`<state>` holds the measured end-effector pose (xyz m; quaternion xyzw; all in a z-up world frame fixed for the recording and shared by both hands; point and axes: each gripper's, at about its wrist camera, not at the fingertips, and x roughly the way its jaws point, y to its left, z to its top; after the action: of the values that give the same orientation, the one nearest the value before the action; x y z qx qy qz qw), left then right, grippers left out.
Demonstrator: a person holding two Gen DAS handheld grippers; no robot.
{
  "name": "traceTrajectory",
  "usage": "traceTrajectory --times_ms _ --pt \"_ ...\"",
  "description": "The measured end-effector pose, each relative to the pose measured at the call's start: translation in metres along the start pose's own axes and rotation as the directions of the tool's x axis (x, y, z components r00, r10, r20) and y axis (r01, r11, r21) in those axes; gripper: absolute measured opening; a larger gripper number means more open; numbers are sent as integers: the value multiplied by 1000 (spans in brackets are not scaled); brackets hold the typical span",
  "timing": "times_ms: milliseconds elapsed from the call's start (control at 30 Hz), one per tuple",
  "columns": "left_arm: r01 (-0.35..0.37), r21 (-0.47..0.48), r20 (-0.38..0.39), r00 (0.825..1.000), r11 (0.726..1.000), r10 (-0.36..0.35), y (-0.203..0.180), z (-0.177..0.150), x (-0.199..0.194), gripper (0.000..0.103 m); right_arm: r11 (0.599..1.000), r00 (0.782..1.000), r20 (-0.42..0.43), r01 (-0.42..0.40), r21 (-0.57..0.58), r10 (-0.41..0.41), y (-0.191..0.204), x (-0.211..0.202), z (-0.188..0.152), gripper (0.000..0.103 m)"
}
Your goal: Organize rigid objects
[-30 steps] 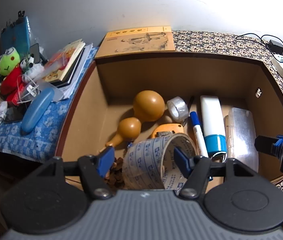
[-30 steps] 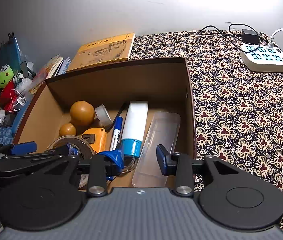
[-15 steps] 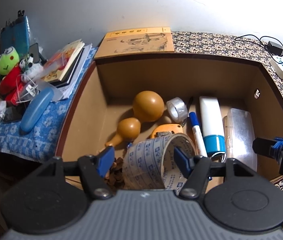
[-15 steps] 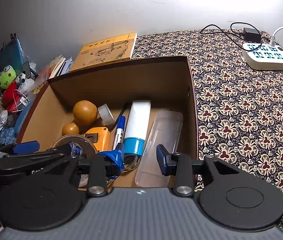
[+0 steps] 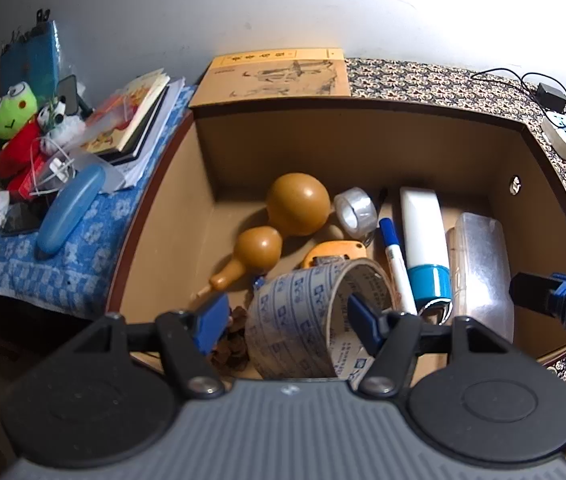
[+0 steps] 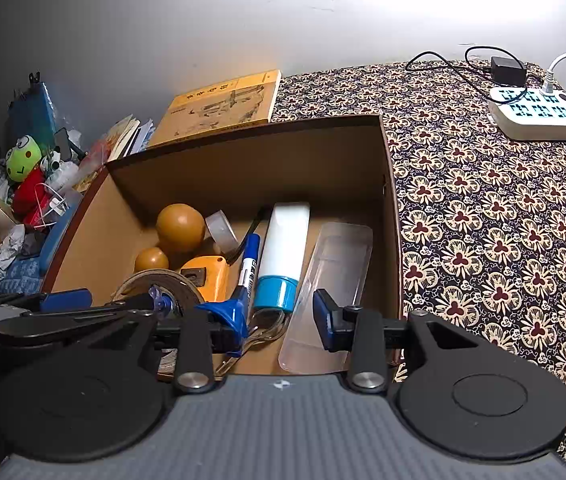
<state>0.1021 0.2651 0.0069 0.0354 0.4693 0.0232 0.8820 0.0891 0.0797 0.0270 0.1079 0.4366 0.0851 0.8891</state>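
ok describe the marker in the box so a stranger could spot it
Look in the open brown cardboard box. Among the things on its floor, the marker lies left of the white tube with a blue cap. It is the slim white pen with a dark blue cap.

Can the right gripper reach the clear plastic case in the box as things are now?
Probably yes. The right gripper hangs open just above the clear plastic case, whose top is bare by the box wall.

Left gripper (image 5: 285, 316) and right gripper (image 6: 279, 314): black arms, blue pads, grey ribbed bodies, silver screws
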Motion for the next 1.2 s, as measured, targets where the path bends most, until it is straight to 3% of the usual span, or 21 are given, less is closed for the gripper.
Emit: traceTrajectory --times_ms 1200 --pt "20 6 19 1000 1000 -20 -2 1 -3 67 1000 1000 16 -6 4 6 3 -2 -1 18"
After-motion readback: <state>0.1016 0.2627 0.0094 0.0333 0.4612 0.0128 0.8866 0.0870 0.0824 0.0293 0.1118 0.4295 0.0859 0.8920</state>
